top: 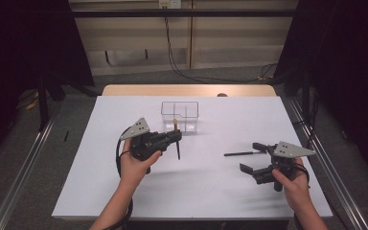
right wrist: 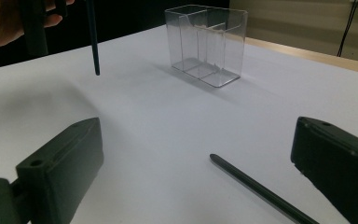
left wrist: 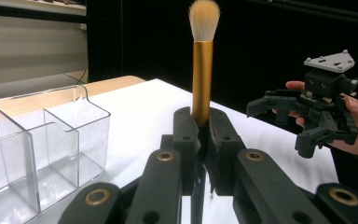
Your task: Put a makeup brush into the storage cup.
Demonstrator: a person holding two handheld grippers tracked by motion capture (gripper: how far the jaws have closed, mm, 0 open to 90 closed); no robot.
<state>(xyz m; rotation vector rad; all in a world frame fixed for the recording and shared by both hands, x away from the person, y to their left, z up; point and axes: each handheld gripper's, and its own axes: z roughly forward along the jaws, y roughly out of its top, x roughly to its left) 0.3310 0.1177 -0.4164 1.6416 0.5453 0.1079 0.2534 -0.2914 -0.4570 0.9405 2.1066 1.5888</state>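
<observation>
Clamping gold-ferruled, black-handled makeup brush [left wrist: 202, 70] upright, left gripper [top: 175, 136] hovers beside clear plastic divided organiser [top: 179, 116]; right gripper [top: 255, 157] gapes wide near table's [top: 100, 158] right edge.

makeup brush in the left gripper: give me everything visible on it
The makeup brush has a fluffy cream-and-tan bristle head, a shiny gold ferrule and a thin black handle tapering to a point. It stands upright, bristles up, handle tip hanging just above the white table without touching it. The left gripper has its jaws shut on it just below the ferrule; nothing else touches it. It hangs just in front of the clear organizer.
</observation>
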